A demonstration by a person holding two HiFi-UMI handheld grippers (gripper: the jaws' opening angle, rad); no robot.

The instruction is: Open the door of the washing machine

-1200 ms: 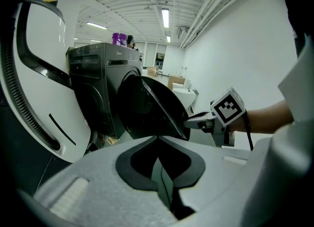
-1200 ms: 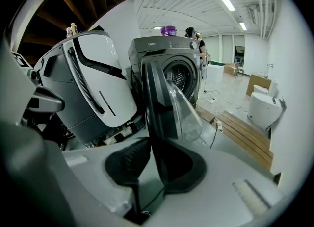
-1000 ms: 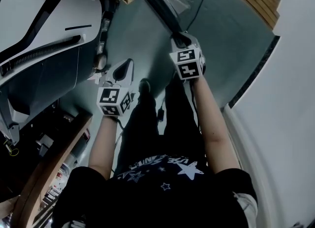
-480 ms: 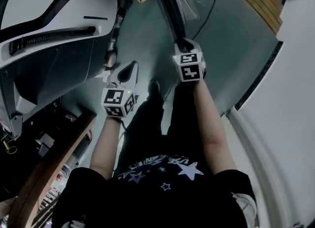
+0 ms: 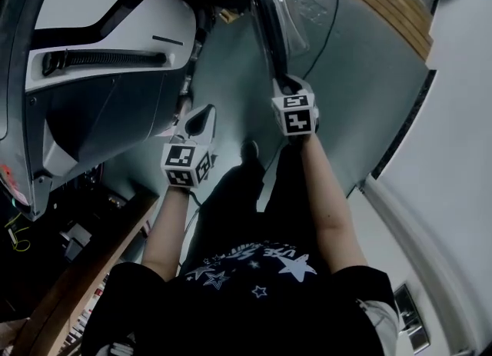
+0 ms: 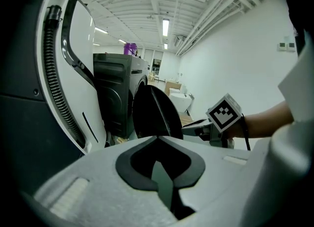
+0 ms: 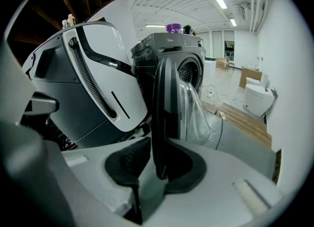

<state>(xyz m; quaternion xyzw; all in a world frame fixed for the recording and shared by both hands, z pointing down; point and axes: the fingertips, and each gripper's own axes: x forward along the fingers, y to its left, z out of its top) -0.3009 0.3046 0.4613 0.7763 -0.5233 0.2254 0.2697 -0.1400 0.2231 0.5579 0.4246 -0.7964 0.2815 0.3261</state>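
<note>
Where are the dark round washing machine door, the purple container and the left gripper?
dark round washing machine door (image 7: 164, 103): right gripper view, rim edge.
purple container (image 7: 174, 27): right gripper view, its body.
left gripper (image 5: 206, 110): head view, between fingertips.

Two grippers show, the left gripper (image 5: 198, 116) and the right gripper (image 5: 283, 84), and each bears one marker cube, making two cubes: the left's marker cube (image 5: 187, 164) and the right's marker cube (image 5: 295, 113). Behind them are two bare forearms, the left forearm (image 5: 165, 224) and the right forearm (image 5: 330, 193). There is one door (image 7: 164, 108) on one dark washing machine (image 7: 171, 54) with one purple thing (image 7: 173, 27) on top, one big white-and-grey machine (image 5: 100, 47) beside it, and lower down one black cable (image 5: 332, 8) and one shoe (image 5: 250, 149).
</note>
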